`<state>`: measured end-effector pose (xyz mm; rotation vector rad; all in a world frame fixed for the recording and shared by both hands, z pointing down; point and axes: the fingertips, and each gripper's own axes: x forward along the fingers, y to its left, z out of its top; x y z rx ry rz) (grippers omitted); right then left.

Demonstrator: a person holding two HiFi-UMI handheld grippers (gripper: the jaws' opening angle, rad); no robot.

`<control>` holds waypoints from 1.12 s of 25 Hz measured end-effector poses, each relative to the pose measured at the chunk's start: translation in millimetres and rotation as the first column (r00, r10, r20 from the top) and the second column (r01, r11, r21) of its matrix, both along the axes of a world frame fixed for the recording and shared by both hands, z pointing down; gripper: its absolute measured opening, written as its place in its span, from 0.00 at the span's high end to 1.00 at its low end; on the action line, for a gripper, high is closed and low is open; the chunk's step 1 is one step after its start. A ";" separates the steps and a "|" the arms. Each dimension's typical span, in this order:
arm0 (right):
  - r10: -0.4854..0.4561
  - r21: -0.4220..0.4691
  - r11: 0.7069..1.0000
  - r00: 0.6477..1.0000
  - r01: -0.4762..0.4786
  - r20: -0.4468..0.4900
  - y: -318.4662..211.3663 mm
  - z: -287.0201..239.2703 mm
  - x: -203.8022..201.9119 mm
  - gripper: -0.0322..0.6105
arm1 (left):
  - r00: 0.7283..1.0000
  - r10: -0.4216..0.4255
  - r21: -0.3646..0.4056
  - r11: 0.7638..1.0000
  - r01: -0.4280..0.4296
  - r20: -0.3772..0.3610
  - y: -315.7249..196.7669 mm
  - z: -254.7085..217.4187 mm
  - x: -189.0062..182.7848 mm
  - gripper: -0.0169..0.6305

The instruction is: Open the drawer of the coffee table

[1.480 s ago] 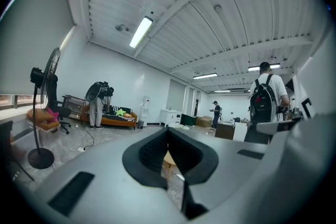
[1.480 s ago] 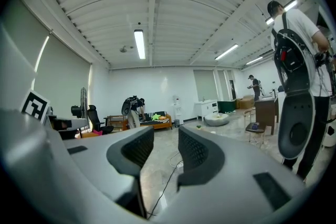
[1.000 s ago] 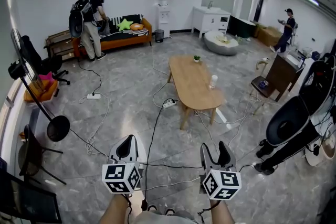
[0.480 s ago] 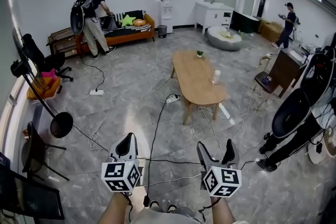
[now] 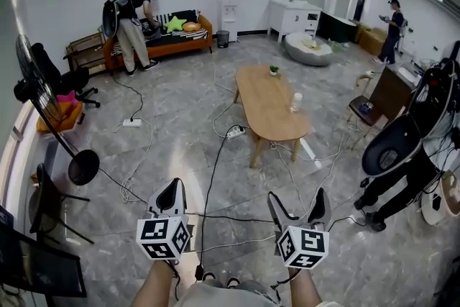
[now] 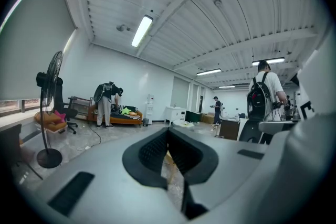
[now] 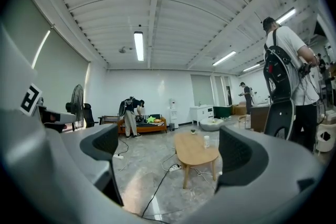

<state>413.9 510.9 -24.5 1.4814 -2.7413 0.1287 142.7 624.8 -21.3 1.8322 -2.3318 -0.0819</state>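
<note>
Standing well back from the coffee table (image 5: 272, 108), you have not started on the drawer yet. The table is out in the middle of the room, ahead of you and a little to your right, with lots of bare floor between you and it. A small plant (image 5: 273, 70) and a white cup (image 5: 295, 102) sit on top. No drawer shows from here, so I cannot tell which side it is on.

Your right gripper (image 5: 297, 199) has just been opening its jaws. They now stand very wide apart, with nothing between them. Your left gripper (image 5: 171, 192) has its jaws pressed together, and it holds nothing.

I think this is the getting-ready step. Next you need to walk up to the table, find the drawer front, and bring the open right gripper to its handle or edge. Watch the black cable (image 5: 213, 176) on the floor in front of your feet, because it could trip you.
</note>
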 end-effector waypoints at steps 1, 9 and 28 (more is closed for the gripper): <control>0.000 -0.006 1.000 1.000 0.000 0.000 -1.6 1.1 1.1 0.04 | 1.000 -0.001 -0.001 1.000 0.001 -0.001 -1.0 0.4 0.9 0.98; -0.008 -0.056 0.998 1.000 0.008 0.007 -18.4 14.2 16.2 0.04 | 1.000 -0.019 -0.009 1.000 0.019 -0.005 -11.7 3.5 11.1 0.98; 0.000 -0.104 0.995 1.000 -0.001 -0.006 -79.2 41.3 -20.8 0.04 | 0.999 -0.030 -0.030 0.999 0.029 -0.036 -73.9 25.3 -41.6 0.98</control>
